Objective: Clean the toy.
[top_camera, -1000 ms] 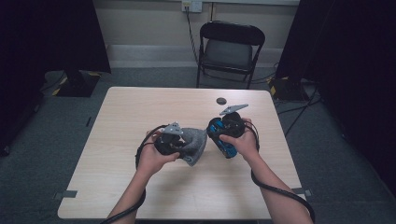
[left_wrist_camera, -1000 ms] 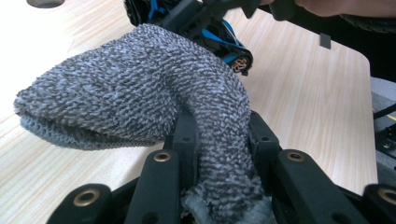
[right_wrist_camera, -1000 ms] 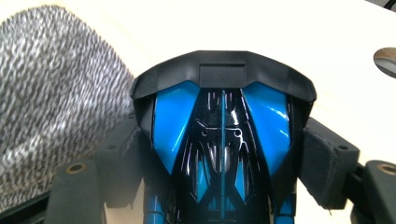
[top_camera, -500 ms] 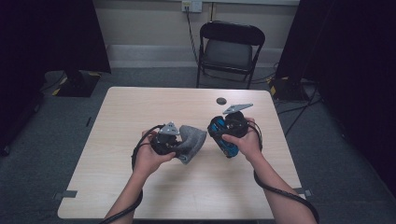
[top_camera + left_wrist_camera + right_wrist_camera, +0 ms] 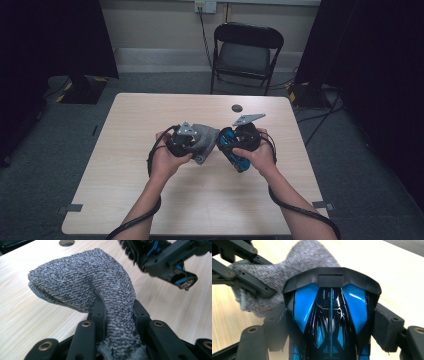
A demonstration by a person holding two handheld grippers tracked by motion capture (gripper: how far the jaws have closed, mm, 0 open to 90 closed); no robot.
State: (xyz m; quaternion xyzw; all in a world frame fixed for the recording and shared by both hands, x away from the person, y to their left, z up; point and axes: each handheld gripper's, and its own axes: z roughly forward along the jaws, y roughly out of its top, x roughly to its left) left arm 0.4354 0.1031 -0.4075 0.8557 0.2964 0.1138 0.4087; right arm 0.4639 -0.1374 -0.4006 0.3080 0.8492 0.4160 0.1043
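The left gripper (image 5: pixel 117 322) is closed on a grey knitted cloth (image 5: pixel 82 285), held above the table (image 5: pixel 130 150). Just beside the cloth, the right gripper (image 5: pixel 329 322) clamps a blue and black toy car (image 5: pixel 330 312).

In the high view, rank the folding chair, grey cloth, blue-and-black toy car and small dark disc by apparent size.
1. Folding chair, though it stands farther away.
2. Grey cloth.
3. Blue-and-black toy car; partly hidden, so close to the cloth.
4. Small dark disc.

folding chair (image 5: pixel 246 55), small black disc (image 5: pixel 236 108)
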